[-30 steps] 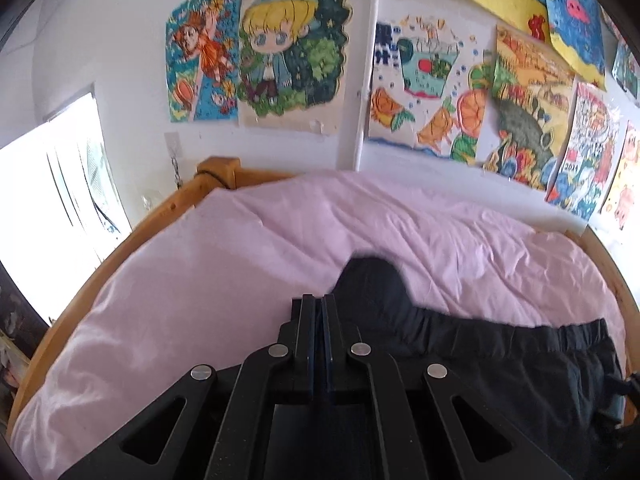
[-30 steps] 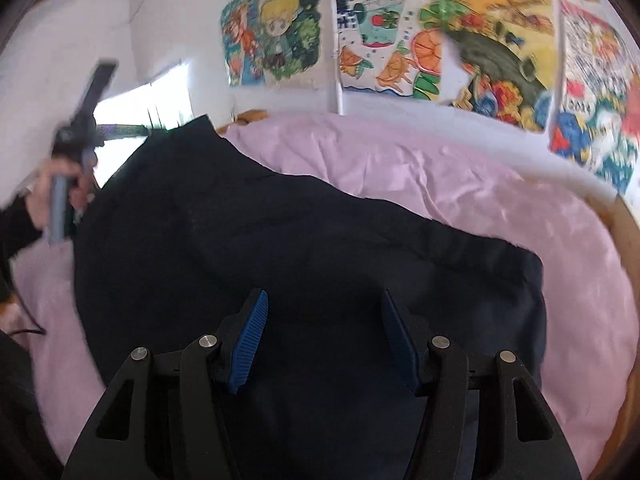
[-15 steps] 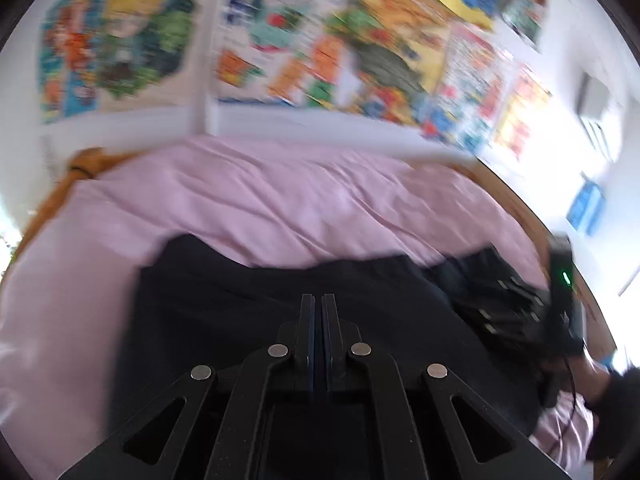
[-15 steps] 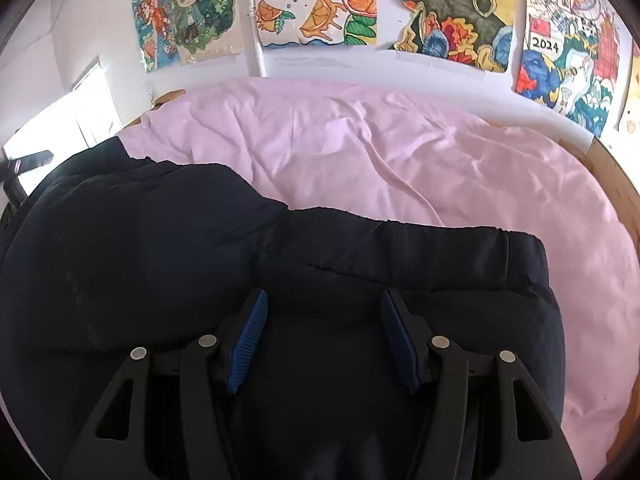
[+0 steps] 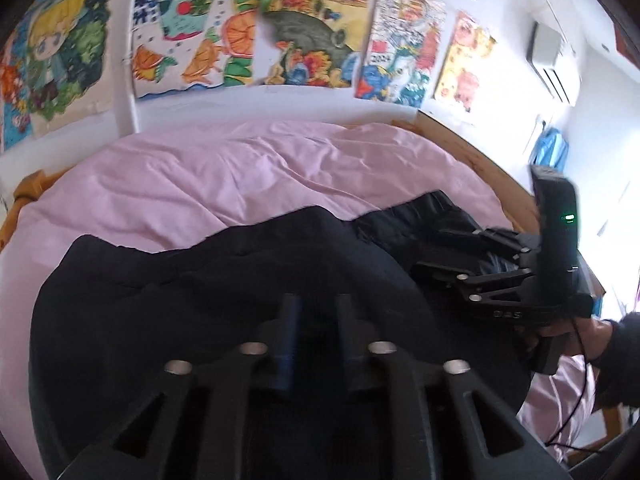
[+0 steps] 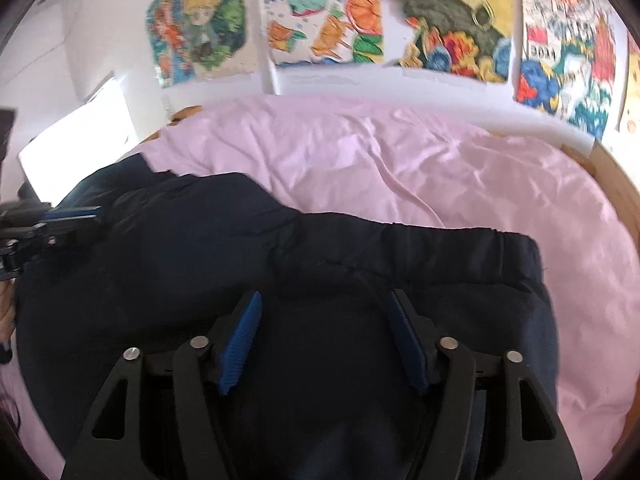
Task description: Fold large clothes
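A large dark navy garment (image 5: 208, 292) lies folded over on the pink bed cover, its elastic waistband (image 6: 460, 240) towards the right. My left gripper (image 5: 314, 312) hovers over the folded part with its jaws a small way apart and nothing between them. My right gripper (image 6: 324, 312) is wide open just above the cloth near the waistband. The right gripper also shows at the right of the left wrist view (image 5: 452, 252), and the left gripper at the left edge of the right wrist view (image 6: 80, 220).
The pink bed cover (image 6: 400, 168) spreads behind the garment to a white wall with colourful drawings (image 5: 312, 24). A wooden bed frame (image 5: 480, 160) runs along the right side. A bright window (image 6: 76, 140) is at the left.
My left gripper was shut on the garment, carried it over to the right, and has now opened and let it go. The right gripper stayed open over the waistband.
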{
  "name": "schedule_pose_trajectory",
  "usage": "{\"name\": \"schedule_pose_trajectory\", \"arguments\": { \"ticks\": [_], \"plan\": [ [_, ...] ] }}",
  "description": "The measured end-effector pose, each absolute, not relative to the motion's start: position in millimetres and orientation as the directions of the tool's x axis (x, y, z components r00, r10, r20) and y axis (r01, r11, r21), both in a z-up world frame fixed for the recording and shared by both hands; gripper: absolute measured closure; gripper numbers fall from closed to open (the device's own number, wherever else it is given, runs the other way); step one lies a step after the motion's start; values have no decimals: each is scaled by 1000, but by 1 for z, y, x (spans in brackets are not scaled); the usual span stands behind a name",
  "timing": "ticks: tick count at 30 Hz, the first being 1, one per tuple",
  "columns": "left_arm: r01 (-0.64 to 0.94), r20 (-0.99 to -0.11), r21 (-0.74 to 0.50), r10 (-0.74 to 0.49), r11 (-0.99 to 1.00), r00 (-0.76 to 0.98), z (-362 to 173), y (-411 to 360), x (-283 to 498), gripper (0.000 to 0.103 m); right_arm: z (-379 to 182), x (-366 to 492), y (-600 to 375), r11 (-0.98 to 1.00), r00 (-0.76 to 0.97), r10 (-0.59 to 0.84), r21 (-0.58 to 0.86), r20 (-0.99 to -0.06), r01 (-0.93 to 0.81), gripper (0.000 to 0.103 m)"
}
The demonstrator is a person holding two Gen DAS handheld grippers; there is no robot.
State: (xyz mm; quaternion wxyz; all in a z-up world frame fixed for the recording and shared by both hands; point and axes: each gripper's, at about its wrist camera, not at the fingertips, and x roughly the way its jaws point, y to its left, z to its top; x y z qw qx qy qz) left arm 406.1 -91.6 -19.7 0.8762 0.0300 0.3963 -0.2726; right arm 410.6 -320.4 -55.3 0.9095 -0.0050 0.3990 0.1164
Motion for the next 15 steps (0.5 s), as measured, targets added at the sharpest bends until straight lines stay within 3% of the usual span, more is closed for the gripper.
{"name": "schedule_pose_trajectory", "arguments": {
  "ticks": [2,6,15],
  "plan": [
    [514,-706,-126,-441,849,554,-21,-99,399,43,-51,397,-325,979,669,181,64,-721,-195,37],
    [467,-729,-24,-335,884,597,-35,-108,402,41,-51,382,-335,986,696,134,21,-705,-168,26],
    [438,-767,24,-264,899,585,-69,-110,415,36,-85,402,-346,982,640,177,91,-748,-166,14]
  ]
}}
